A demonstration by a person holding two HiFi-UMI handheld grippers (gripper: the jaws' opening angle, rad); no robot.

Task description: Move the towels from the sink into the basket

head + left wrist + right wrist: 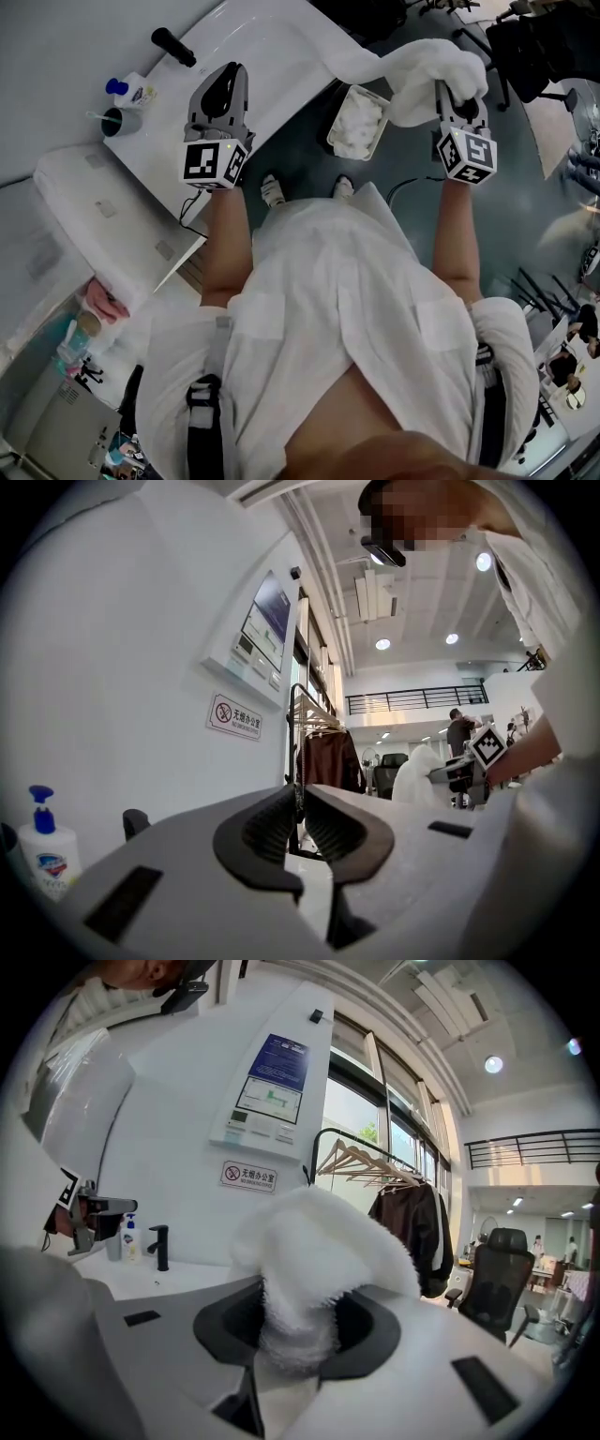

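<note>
A white towel (427, 66) hangs bunched in my right gripper (452, 94), which is shut on it; one end trails back to the edge of the white sink counter (272, 52). In the right gripper view the fluffy towel (314, 1251) fills the gap between the jaws of the right gripper (298, 1327). The grey basket (338, 105) stands on the floor below and left of that gripper, with white towels (358, 127) in it. My left gripper (225, 77) hovers over the counter, its jaws shut on nothing (300, 803).
A black faucet (173, 47), a soap bottle with a blue pump (127, 91) and a cup (120, 122) stand on the counter by the wall. A clothes rack with hangers (361, 1162) and an office chair (497, 1279) stand farther off.
</note>
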